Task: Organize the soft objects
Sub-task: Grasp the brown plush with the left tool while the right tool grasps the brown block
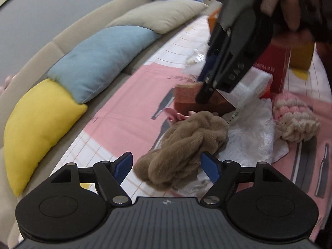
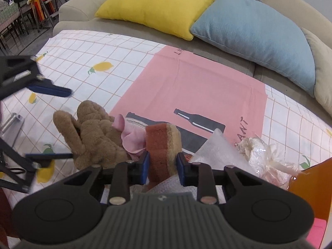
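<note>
I work over a sofa (image 2: 78, 10) whose seat is covered by a printed cloth (image 2: 197, 87), so every soft thing lies on one flat patch within reach of both arms. Along the backrest the yellow pillow (image 2: 157, 4), the blue pillow (image 2: 255, 31) and a beige one (image 1: 161, 16) lean in a row; I judge that part already tidy, which is why I leave it alone. The loose pile sits nearer me on the cloth: a white towel (image 1: 253, 132) spread flat underneath, the brown plush (image 1: 182, 143) heaped on its edge, a pink-and-cream knit (image 1: 294, 118) just beside it, and some crinkled plastic wrap (image 2: 261, 153) off to my right. My left tool (image 1: 166, 166) hangs wide open with a finger on either side of the plush, not touching it as far as I can tell, because a floppy lump needs a broad bite. My right tool (image 2: 162, 164) is narrowed onto the sponge (image 2: 164, 143), which stands upright on edge between the pads, its rust scrubbing face to one side, its tan foam to the other; held by the flat faces it should not fold. A small pink cloth (image 2: 130, 137) lies between sponge and plush, touching both.
</note>
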